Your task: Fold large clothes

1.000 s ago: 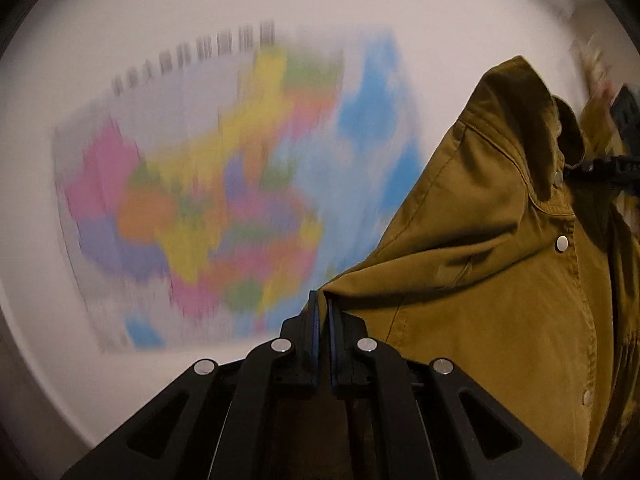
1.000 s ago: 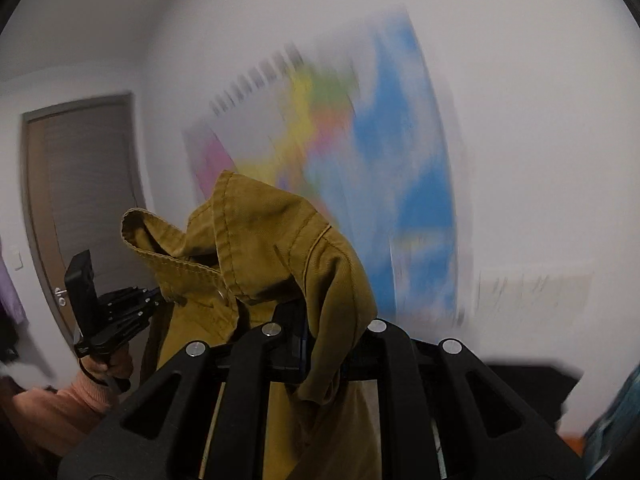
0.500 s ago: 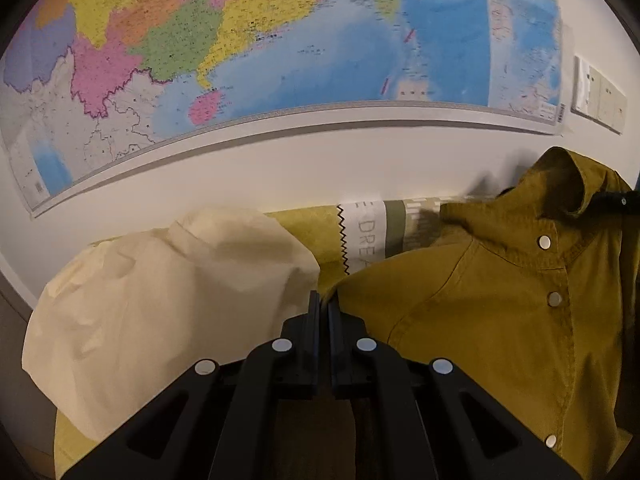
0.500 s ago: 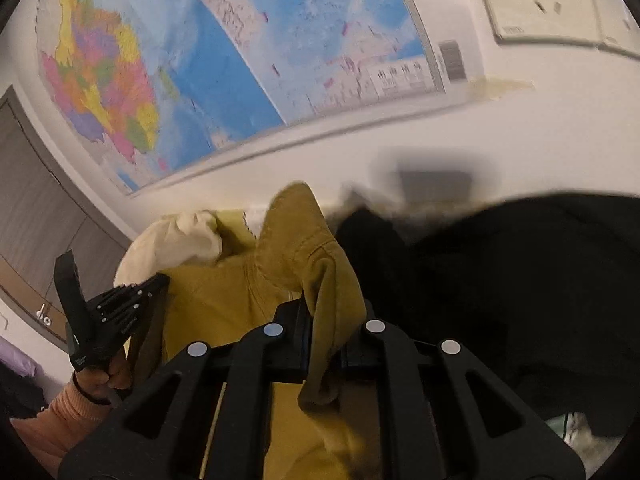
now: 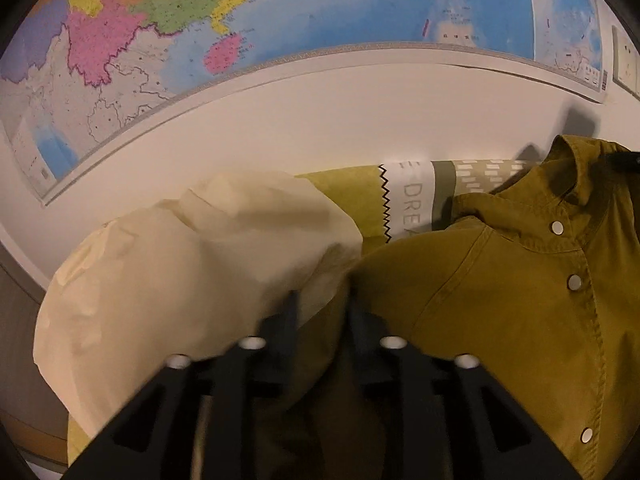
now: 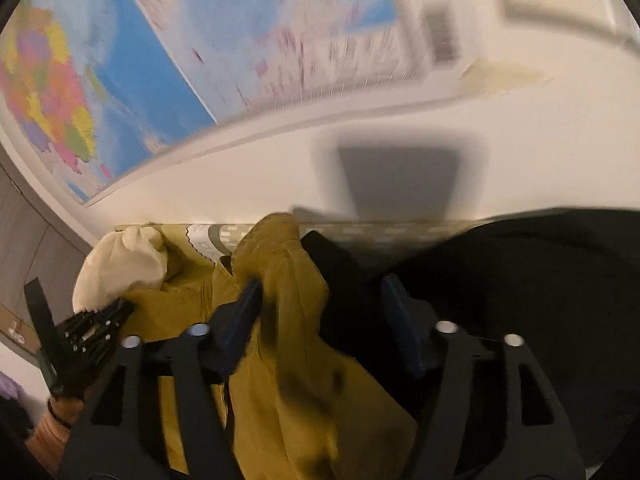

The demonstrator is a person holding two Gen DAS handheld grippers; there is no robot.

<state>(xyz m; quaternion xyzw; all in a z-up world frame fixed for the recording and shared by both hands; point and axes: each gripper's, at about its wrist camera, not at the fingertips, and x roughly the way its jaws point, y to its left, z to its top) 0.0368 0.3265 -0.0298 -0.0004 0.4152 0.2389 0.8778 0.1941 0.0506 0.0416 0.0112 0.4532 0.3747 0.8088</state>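
In the left wrist view, the left gripper [image 5: 320, 312] has just been opening its jaws; they stand a little apart, with the edge of the mustard jacket [image 5: 500, 300] between them, not pinched. The jacket lies beside a cream cloth [image 5: 180, 272], under a wall map [image 5: 280, 12].

In the right wrist view, the right gripper [image 6: 320, 300] has also just been opening, and its jaws are spread wide. The jacket's collar [image 6: 280, 264] hangs loose between them, next to a black cloth [image 6: 520, 272].

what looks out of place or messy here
The mustard shirt lies rumpled, its collar bunched up rather than flat, between a cream garment and a dark one. Both sets of jaws have just been opening, with shirt fabric loose between them.
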